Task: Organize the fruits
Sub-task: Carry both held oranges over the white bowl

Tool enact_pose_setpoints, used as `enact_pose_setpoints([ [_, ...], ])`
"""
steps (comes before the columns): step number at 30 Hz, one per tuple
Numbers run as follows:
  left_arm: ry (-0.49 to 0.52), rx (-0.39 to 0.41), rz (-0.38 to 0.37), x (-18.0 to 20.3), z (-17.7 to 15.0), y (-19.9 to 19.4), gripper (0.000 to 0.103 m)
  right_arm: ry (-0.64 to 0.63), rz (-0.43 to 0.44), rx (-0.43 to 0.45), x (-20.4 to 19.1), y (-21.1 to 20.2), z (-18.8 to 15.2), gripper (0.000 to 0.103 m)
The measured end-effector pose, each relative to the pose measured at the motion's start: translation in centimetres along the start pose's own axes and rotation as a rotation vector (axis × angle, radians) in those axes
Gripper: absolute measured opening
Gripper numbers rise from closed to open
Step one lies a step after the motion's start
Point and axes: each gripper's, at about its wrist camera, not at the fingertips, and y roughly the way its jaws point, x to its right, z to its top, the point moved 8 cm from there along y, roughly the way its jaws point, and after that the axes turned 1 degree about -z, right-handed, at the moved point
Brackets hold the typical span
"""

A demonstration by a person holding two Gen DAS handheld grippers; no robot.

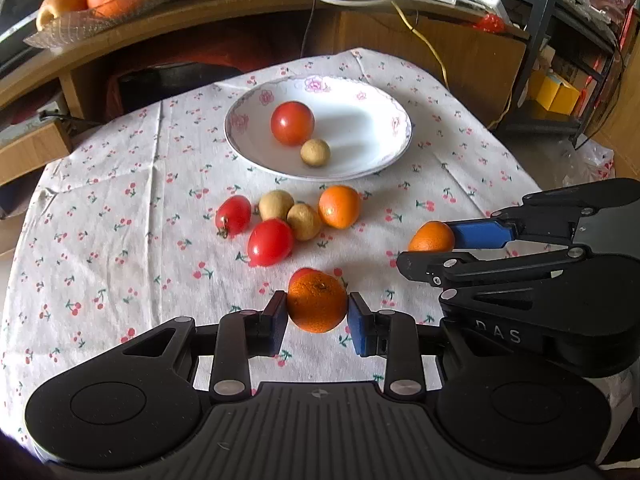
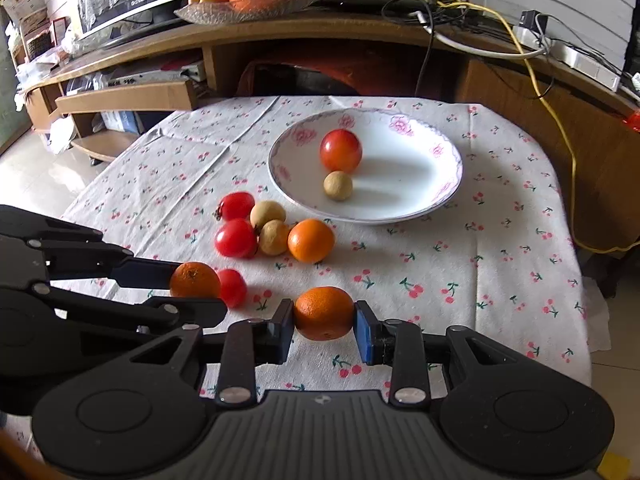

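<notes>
Both grippers clamp oranges near the table's front edge — left gripper (image 1: pixel 317 312) on one orange (image 1: pixel 317 302), right gripper (image 2: pixel 324 320) on another orange (image 2: pixel 325 313). Plate (image 1: pixel 384 160) holds just two fruits — most remain outside.

White tablecloth (image 1: pixel 120 184) printed with red cherries; white plate (image 1: pixel 360 168) with pink flowers at its rim; 3 orange tangerines, red tomatoes, tan longans; blue gripper pads (image 1: pixel 360 330).
</notes>
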Motion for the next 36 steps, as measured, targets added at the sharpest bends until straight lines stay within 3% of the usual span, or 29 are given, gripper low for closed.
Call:
enact_pose_setpoints([
  [24,-0.010,0.079,0.021,-0.5,4.0,-0.3,0.038,0.096,-0.031,0.076,2.0,-1.2,3.1,0.032],
  [36,0.013,0.124,0.049,-1.3,7.8,1.5,0.038,0.118,-0.041,0.112,3.9,1.5,6.4,0.032],
])
